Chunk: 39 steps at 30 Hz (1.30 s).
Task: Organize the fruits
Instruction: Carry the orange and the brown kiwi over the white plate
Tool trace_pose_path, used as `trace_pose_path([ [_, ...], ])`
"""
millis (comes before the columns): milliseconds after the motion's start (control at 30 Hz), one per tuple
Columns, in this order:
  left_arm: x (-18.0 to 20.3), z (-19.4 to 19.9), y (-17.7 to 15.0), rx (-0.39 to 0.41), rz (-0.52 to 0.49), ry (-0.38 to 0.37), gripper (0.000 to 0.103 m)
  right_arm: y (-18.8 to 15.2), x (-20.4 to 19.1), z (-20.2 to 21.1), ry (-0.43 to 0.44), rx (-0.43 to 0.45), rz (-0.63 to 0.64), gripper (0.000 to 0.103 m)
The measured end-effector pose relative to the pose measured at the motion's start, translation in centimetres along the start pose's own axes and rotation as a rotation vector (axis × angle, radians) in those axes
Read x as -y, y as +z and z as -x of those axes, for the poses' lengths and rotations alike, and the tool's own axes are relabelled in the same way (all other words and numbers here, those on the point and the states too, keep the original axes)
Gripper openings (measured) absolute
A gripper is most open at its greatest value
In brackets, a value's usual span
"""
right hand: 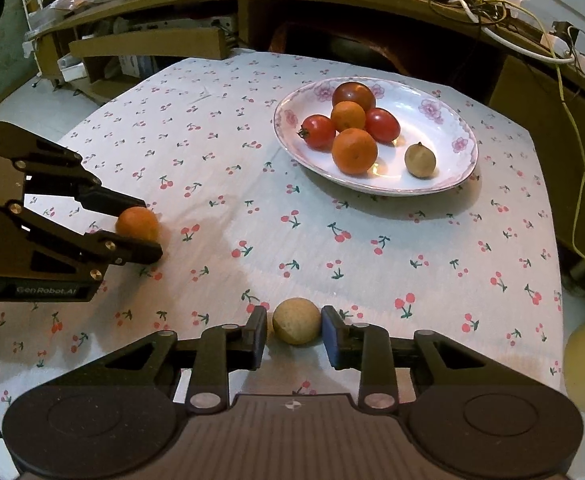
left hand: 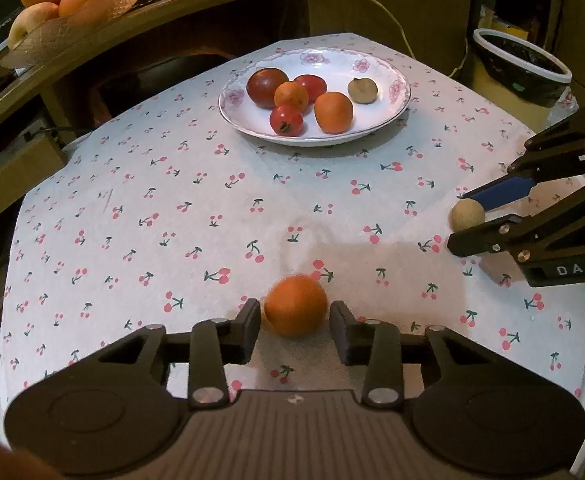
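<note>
Left gripper [left hand: 295, 322] brackets an orange [left hand: 295, 306] on the cloth [left hand: 196, 216], jaws slightly apart, a gap showing. Right gripper [right hand: 295, 330] likewise flanks a tan fruit [right hand: 296, 321], unclamped. Plate [left hand: 388, 114] of six fruits sits at twelve o'clock.

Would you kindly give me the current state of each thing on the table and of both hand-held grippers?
Plate: upright on the cloth, holding six fruits.
Orange fruit: on the cloth, between the left jaws, gaps both sides.
Tan fruit: on the cloth, between the right jaws, small gaps.
Left hand-held gripper: open.
Right hand-held gripper: open.
</note>
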<state>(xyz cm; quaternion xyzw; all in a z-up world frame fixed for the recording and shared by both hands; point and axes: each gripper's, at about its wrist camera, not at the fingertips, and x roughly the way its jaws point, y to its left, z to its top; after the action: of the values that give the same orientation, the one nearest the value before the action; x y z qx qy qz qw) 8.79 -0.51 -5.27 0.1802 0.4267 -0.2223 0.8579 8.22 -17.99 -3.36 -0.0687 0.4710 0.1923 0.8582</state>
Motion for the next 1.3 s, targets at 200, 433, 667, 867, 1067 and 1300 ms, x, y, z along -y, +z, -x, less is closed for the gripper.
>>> trace_pose_path([
  [200,-0.3,-0.1,-0.1,0.005,0.013,-0.002,0.048,-0.3,0.1,0.2,0.000,-0.001,-0.015,0.033],
  [433,-0.7,-0.4,0.1,0.013,0.036,-0.002,0.042,-0.3,0.1,0.3,-0.017,-0.004,-0.038,0.027],
  [667,-0.6,-0.4,0.5,0.014,0.045,-0.006,0.038,-0.5,0.0,0.6,-0.025,-0.004,-0.050,0.026],
  [867,-0.5,0.2,2.0,0.053,0.047,-0.006,0.038,0.4,0.6,1.0,-0.037,0.025,-0.061,0.026],
  [1067,-0.3,-0.1,4.7,0.096,0.034,0.002,0.038,2.5,1.3,1.2,-0.055,0.075,-0.065,0.026],
  [1300,-0.5,-1.5,7.8,0.130,0.026,0.032,0.038,5.2,3.2,0.3,-0.092,0.118,-0.091,0.026],
])
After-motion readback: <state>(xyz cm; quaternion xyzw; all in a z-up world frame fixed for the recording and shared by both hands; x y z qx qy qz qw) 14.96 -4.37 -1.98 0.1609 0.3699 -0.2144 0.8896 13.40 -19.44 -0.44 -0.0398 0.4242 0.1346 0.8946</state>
